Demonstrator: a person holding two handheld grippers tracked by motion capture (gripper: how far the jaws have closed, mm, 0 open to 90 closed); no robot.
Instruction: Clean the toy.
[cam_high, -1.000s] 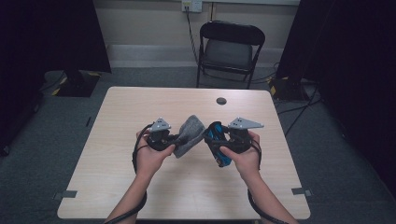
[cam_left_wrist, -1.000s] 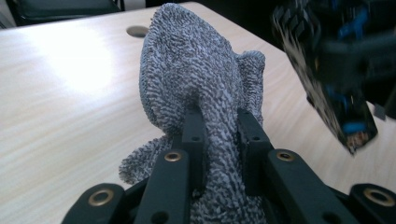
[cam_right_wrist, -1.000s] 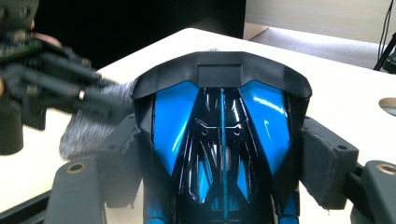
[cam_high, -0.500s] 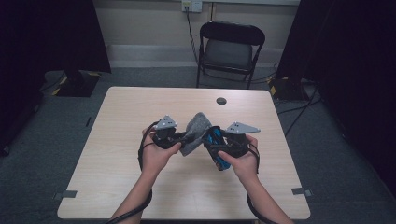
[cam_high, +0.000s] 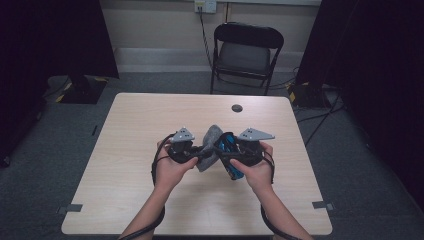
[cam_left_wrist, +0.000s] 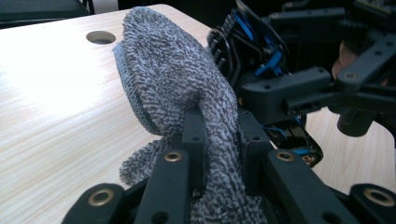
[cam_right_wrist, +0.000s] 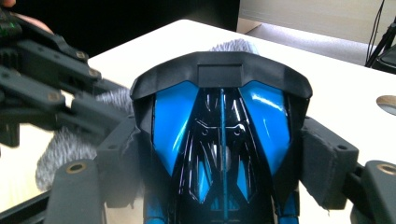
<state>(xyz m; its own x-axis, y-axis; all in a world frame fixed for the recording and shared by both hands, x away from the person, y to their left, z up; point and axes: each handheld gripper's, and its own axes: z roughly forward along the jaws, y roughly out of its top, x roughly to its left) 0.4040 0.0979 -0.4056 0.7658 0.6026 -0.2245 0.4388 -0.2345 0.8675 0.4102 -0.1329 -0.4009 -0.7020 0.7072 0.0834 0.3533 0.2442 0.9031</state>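
Over the middle of the table (cam_high: 125, 195), a person holds both grippers close together. My left gripper (cam_high: 201, 153) is shut on a grey fuzzy cloth (cam_high: 211, 140); its jaws (cam_left_wrist: 219, 133) pinch the cloth's (cam_left_wrist: 173, 79) lower fold and the rest stands up. The right gripper (cam_high: 226, 151) is shut on a blue and black toy car (cam_high: 230, 142), its pads clamping the car's (cam_right_wrist: 219, 126) sides. The cloth (cam_right_wrist: 65, 144) rests against the car's (cam_left_wrist: 252, 42) side. My left gripper's body (cam_right_wrist: 46, 79) crosses the right gripper view.
A round cable hole (cam_high: 237, 108) sits near the table's far edge. A black folding chair (cam_high: 245, 50) stands behind the table. Dark curtains hang left and right, and cables lie on the floor at the right.
The left gripper with the cloth has edged slightly toward the right gripper. The car and the right hand have stayed where they were.
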